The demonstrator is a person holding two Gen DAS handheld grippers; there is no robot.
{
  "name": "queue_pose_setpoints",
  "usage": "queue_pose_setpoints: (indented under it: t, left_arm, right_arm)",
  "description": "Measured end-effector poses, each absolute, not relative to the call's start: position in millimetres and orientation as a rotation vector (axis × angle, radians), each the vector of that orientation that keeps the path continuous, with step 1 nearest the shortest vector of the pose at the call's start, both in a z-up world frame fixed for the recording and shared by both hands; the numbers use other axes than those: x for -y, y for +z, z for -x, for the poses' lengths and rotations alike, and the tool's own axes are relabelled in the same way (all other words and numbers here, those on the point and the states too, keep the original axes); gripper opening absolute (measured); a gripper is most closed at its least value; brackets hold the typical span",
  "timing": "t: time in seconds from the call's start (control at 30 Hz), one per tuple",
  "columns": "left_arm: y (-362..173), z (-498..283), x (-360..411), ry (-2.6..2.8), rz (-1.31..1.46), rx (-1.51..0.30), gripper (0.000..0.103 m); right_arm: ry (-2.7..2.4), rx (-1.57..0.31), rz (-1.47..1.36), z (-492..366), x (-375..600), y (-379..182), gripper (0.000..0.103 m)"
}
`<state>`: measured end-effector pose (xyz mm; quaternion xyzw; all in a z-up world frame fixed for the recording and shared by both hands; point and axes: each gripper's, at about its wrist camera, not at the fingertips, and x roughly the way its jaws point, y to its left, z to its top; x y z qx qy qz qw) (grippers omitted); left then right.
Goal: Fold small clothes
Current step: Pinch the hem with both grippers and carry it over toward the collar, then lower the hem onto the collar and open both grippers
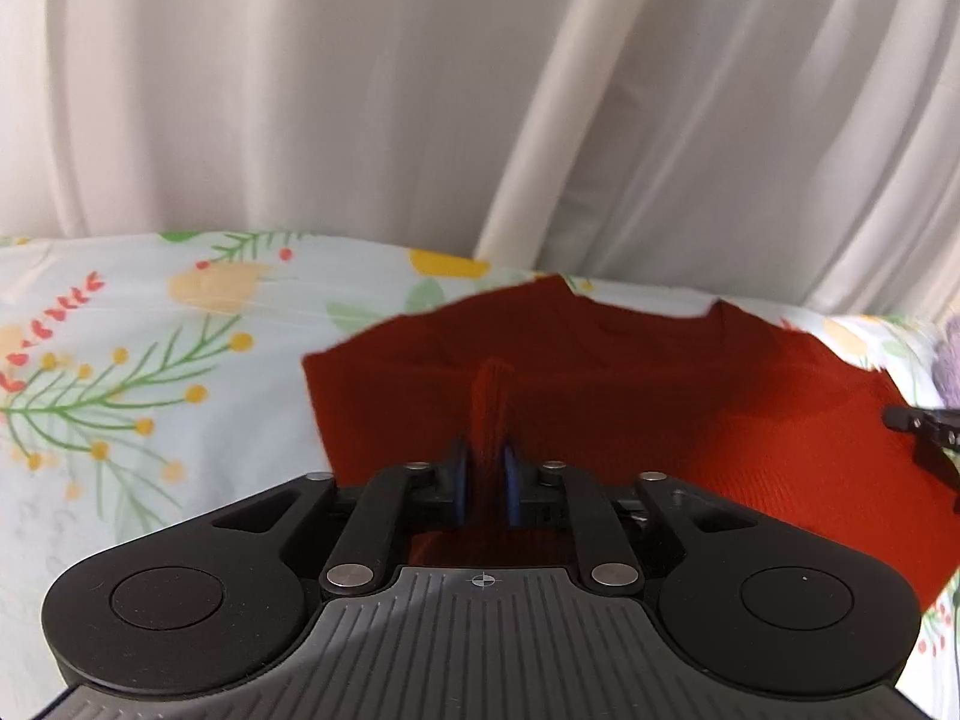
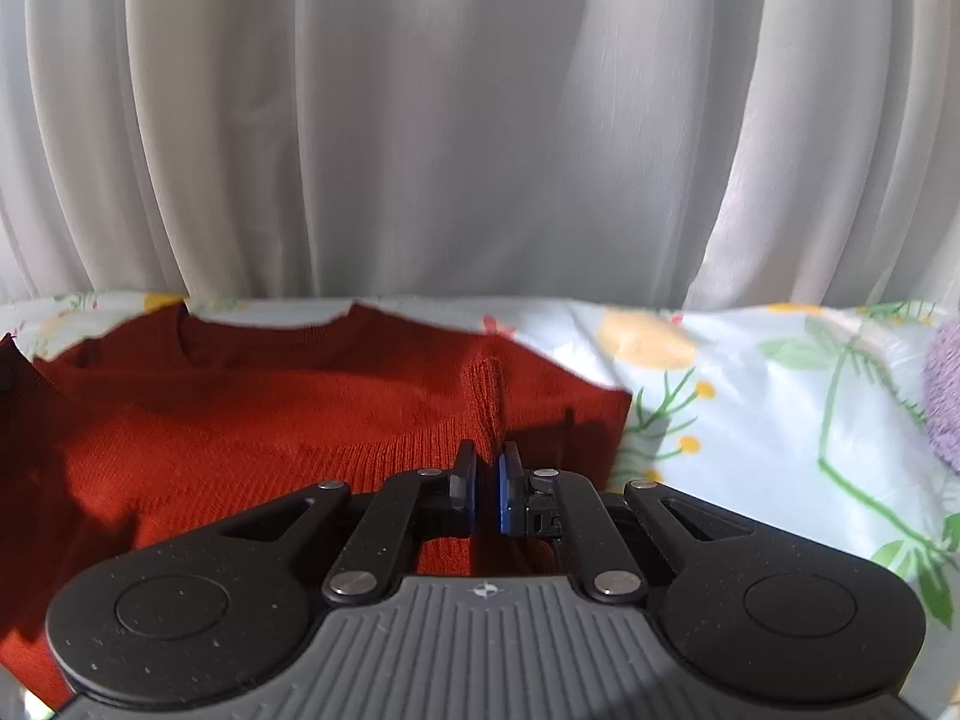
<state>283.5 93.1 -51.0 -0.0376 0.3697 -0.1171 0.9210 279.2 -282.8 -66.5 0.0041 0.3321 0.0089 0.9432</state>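
Gripping the red sweater [image 2: 240,420], hem ridges clamped in left gripper [image 1: 486,468] and right gripper [image 2: 487,474], we judge folding barely begun (collar visible).

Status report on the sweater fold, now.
Left gripper shut on red sweater hem. Right gripper shut on hem too. Sweater on floral sheet. Purple cloth at right edge, clear.

Soft daylight glows through the white curtain [image 2: 480,120], fisheye bends the edges, and motion blur softens the bedsheet [image 1: 120,360].
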Motion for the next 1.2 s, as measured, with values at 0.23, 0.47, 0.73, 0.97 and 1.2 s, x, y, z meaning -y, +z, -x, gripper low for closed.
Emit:
queue_pose_setpoints:
  t: [0.23,0.47,0.73,0.97,1.2]
  left_arm:
    - [-64.9,-278.8,-82.1,-0.274,-0.021,-0.797,0.025]
    - [-45.7,-280.7,-80.2,-0.197,-0.092,-0.742,0.008]
    - [32.4,-303.0,-90.3,-0.148,-0.046,-0.509,0.008]
    - [10.0,-360.4,-79.3,-0.032,-0.022,-0.533,0.008]
    - [-38.8,-376.1,-71.3,0.134,-0.050,-0.595,0.020]
  right_arm:
    - [0.058,-0.701,0.019,-275.4,283.6,-75.2,0.016]
    - [0.026,-0.686,0.088,-272.6,271.5,-69.6,0.007]
    - [-0.032,-0.498,0.055,-283.1,273.9,-11.2,0.006]
    - [-0.143,-0.453,0.024,-343.6,270.2,-7.9,0.006]
    - [-0.211,-0.488,0.040,-367.1,261.8,-45.2,0.007]
